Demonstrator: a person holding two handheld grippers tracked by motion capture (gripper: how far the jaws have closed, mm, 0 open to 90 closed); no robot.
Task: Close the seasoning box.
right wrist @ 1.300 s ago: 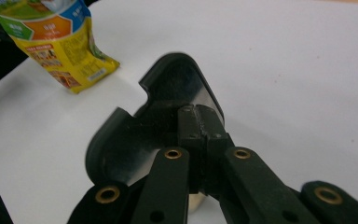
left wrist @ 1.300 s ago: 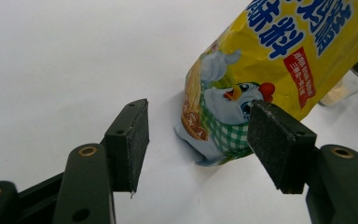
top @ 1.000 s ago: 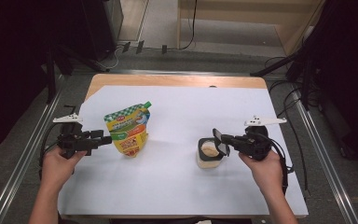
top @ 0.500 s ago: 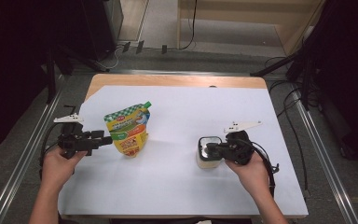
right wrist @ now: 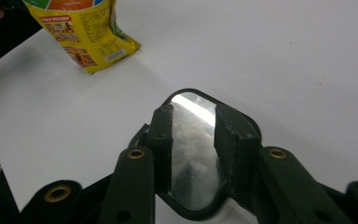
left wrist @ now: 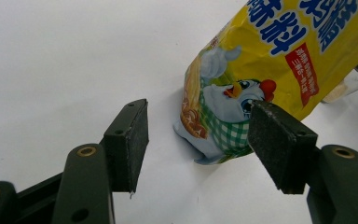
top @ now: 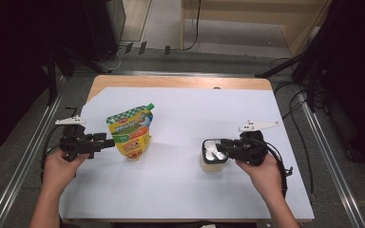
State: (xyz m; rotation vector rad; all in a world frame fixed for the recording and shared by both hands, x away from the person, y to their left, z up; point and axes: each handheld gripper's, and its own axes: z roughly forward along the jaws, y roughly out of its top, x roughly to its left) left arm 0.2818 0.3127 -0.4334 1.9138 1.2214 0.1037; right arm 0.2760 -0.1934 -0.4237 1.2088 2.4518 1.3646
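Right gripper (top: 222, 148): its jaws had just been opening. They sat a little apart over the shiny foil lid of the small tub (top: 214, 164), with the lid between them. I could not tell if the pads pressed on it.
Left gripper (top: 108, 141): its jaws stood wide, holding nothing, just beside the bottom of the yellow pouch (top: 132, 133).
Doing it well: I think the right gripper should come down slowly and straight, so the tub would not tip. The left should wait until the pouch corner sat well between its pads (left wrist: 131, 140).
Table (top: 180, 190): it was white and flat, with a wooden edge at the back.
Room: dark, with cables (top: 294, 90) on a grey floor.
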